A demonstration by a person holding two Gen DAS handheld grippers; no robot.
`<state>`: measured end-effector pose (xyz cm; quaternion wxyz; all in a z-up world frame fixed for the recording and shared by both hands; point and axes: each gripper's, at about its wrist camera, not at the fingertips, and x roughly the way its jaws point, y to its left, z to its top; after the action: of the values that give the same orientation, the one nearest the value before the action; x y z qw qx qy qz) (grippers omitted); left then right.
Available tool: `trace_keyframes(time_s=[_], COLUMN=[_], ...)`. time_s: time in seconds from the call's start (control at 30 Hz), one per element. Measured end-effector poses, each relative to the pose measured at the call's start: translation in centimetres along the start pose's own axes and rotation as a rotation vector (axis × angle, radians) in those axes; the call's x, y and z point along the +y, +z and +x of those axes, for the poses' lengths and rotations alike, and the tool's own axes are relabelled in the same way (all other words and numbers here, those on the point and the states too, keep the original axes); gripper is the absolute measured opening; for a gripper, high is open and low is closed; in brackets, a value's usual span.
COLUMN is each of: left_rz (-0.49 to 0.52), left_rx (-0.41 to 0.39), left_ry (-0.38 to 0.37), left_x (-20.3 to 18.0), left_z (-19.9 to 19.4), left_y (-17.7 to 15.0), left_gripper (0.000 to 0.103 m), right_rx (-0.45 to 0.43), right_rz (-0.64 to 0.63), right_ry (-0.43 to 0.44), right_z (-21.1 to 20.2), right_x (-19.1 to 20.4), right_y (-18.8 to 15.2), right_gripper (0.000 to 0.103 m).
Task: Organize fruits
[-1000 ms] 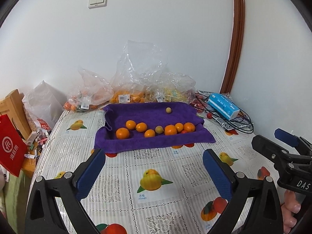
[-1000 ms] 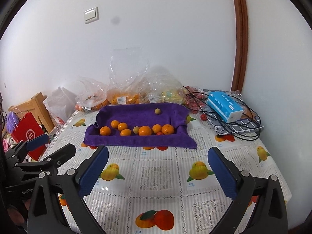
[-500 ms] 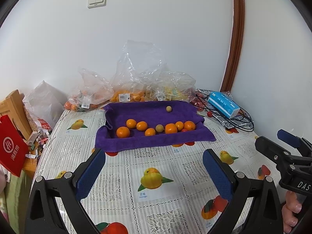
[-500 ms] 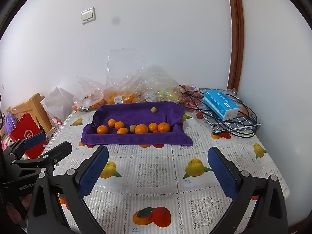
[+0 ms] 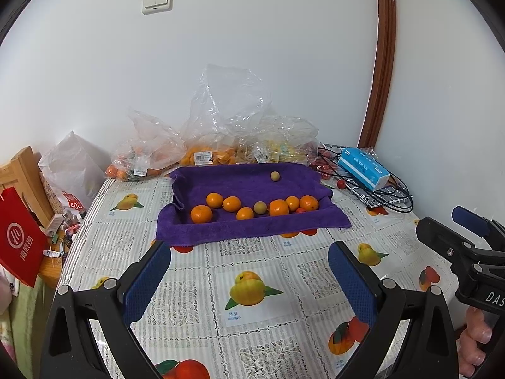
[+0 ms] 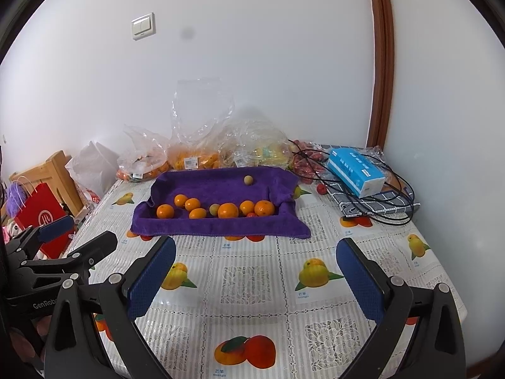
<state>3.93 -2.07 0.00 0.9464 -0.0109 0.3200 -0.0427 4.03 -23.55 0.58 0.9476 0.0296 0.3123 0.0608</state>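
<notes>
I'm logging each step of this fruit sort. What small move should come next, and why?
Probably ease the left gripper forward toward the purple towel. Both it and the right gripper are open and empty, hanging short of the towel's near edge, while the oranges lie loose in a row on it, out of reach.

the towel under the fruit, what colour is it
Purple. The towel lines a shallow tray holding the oranges; it shows best in the right wrist view.
</notes>
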Motion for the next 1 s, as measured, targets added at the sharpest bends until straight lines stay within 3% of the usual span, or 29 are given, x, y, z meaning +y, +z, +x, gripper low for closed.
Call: trace_keyframes(time_s=[1.0], left_rz=[-0.002], left_rx=[-0.003], left_ry=[0.007], left_x=[0.06], left_z=[-0.16], left_y=[0.00], left_gripper=[0.101], right_rx=[-0.008], right_rz=[-0.001], right_ry=[-0.006], right_z=[-0.32], right_x=[-0.03], right_y=[-0.06], right_gripper=[0.100])
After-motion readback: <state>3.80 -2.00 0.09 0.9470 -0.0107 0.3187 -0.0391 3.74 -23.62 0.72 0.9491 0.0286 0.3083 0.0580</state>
